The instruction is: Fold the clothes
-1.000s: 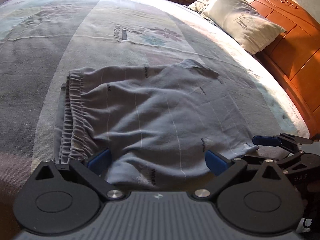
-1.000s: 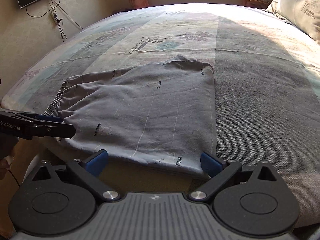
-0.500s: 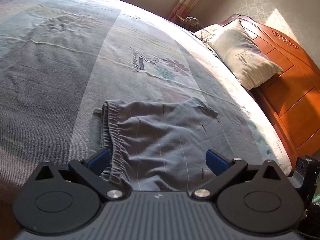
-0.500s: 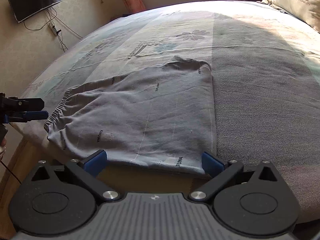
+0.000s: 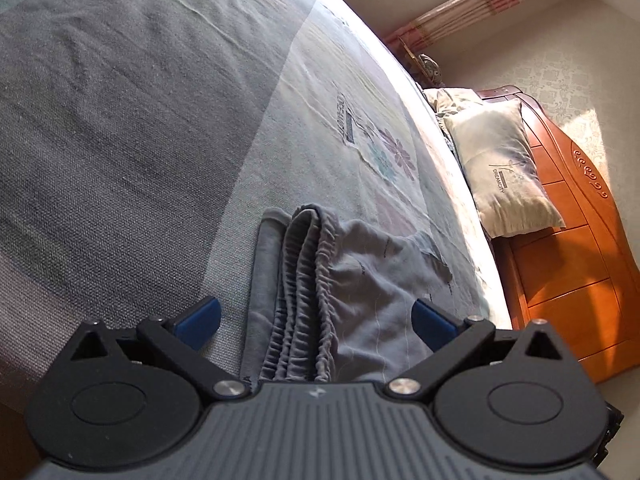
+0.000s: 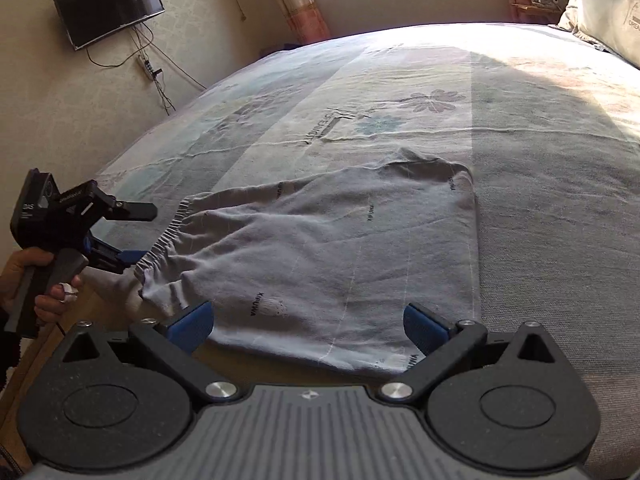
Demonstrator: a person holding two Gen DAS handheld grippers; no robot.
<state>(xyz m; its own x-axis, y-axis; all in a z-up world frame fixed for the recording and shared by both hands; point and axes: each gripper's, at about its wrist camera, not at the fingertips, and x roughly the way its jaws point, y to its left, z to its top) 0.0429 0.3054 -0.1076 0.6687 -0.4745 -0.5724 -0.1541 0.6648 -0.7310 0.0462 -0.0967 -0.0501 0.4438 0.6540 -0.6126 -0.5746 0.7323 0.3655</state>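
Note:
Grey folded shorts [image 6: 340, 248] lie flat on the bed near its front edge, elastic waistband [image 6: 164, 244] to the left. My right gripper [image 6: 308, 322] is open just in front of the shorts' near hem, holding nothing. In the left wrist view the gathered waistband [image 5: 316, 280] runs straight out between the open fingers of my left gripper [image 5: 316, 320]. From the right wrist view, the left gripper [image 6: 132, 234] hovers open just left of the waistband corner, held by a hand [image 6: 44, 288], and I cannot tell whether it touches the cloth.
The patterned bedsheet [image 6: 400, 92] stretches far behind the shorts. A pillow [image 5: 504, 176] leans on the wooden headboard [image 5: 580, 248] at the right. A wall television [image 6: 108, 4] with hanging cables is at the left. The bed's wooden front edge [image 6: 104, 308] runs below the shorts.
The left gripper has swung round to the waistband end and now looks along the elastic. The right gripper has drawn back a little. The shorts lie as before.

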